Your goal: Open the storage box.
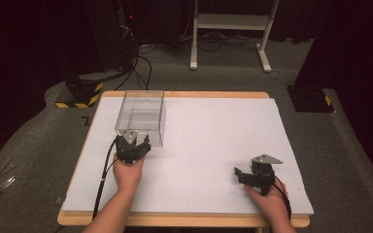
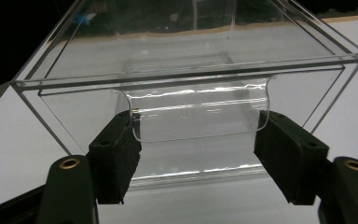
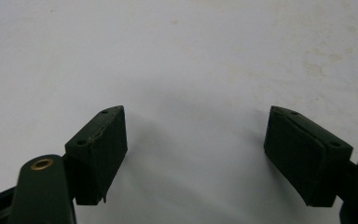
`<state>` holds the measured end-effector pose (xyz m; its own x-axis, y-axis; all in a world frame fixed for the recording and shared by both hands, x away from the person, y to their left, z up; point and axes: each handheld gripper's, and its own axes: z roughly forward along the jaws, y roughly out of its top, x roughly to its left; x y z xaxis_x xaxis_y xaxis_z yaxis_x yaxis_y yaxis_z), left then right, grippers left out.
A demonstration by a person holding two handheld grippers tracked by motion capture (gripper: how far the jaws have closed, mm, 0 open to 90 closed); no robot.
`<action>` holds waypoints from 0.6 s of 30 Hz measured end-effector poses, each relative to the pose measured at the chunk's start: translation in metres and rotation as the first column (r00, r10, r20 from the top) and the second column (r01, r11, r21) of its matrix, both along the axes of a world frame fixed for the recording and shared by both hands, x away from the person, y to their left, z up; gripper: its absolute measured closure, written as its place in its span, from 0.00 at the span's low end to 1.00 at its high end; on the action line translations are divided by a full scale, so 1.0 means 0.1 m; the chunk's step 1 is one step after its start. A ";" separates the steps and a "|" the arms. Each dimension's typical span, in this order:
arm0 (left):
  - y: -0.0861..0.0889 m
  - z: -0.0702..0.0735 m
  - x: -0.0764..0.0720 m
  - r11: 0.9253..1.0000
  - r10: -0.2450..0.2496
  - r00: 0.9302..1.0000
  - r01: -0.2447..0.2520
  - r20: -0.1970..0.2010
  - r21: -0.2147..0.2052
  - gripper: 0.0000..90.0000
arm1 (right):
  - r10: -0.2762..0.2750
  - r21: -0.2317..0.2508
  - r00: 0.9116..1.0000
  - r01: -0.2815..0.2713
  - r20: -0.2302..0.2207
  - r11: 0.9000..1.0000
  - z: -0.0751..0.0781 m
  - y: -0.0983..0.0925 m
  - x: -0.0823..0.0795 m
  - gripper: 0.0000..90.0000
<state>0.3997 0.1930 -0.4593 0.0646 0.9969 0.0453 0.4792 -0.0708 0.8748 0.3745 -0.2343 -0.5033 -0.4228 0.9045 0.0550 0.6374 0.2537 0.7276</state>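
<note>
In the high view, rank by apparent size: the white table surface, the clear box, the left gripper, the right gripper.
1. White table surface
2. Clear box
3-4. Left gripper and right gripper: they look about alike, so no ranking between them.

A dark lab: black curtains point(image 1: 24, 43), hazard-striped stand bases point(image 1: 80, 94), floor cables point(image 1: 143, 65), grey carpet point(image 1: 39, 141)

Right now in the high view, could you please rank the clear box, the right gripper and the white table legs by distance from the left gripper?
1. Clear box: directly ahead of the left gripper, at its jaws.
2. Right gripper: across the table, near the front right.
3. White table legs: on the floor beyond the table's far edge.
</note>
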 end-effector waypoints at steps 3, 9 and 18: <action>0.00 0.00 -0.03 1.000 -0.001 1.000 0.001 -0.003 -0.002 0.36 | -0.001 0.000 1.000 0.001 0.001 1.000 0.00 0.00 0.00 0.24; 0.01 0.00 -0.11 1.000 -0.007 1.000 0.007 0.000 -0.005 0.36 | -0.001 0.001 1.000 0.001 0.001 1.000 0.00 0.00 0.00 0.24; 0.00 -0.01 -0.23 1.000 -0.011 1.000 0.011 0.013 -0.002 0.36 | -0.001 0.001 1.000 0.001 0.001 1.000 0.00 0.00 0.00 0.24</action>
